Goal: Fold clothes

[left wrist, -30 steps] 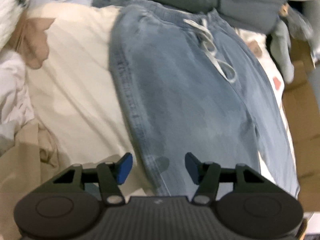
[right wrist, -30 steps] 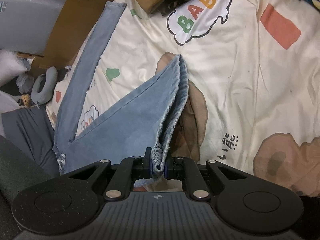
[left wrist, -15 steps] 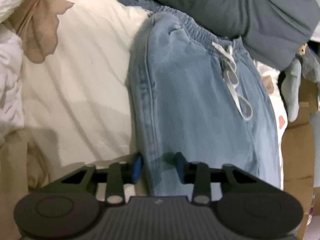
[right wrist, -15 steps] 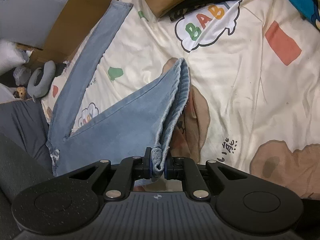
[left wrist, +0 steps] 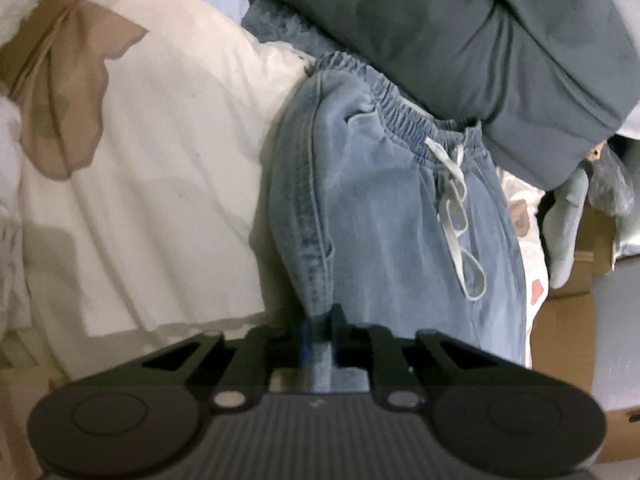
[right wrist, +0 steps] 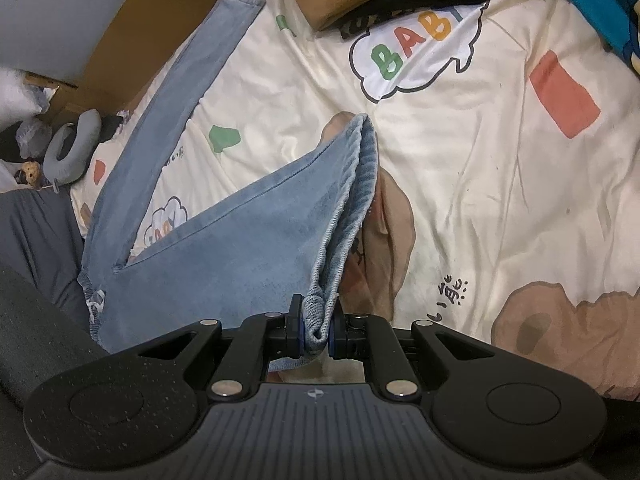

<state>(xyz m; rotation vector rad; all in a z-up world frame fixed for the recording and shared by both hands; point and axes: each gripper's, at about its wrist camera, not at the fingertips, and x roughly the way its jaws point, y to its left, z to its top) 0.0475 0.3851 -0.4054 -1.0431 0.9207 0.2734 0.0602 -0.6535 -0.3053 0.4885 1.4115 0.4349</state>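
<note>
Light blue jeans (left wrist: 384,224) with an elastic waistband and a white drawstring (left wrist: 460,216) lie on a cream printed bedsheet (left wrist: 168,184). My left gripper (left wrist: 320,332) is shut on the jeans' side seam below the waistband, and the cloth rises to it in a ridge. In the right wrist view my right gripper (right wrist: 316,328) is shut on the hem of one jeans leg (right wrist: 248,256) and holds it lifted off the sheet. The other leg (right wrist: 180,88) lies flat, stretching away to the upper left.
A dark grey folded garment (left wrist: 480,40) lies across the waistband. Cardboard boxes (right wrist: 168,4) border the bed at the far side. A grey neck pillow (right wrist: 72,148) lies beyond the sheet at left. Crumpled white and beige cloth (left wrist: 12,200) sits at the left.
My left gripper moved toward the waistband and closed from wide open onto the jeans' side seam. My right gripper kept its hold on the leg hem and shifted slightly.
</note>
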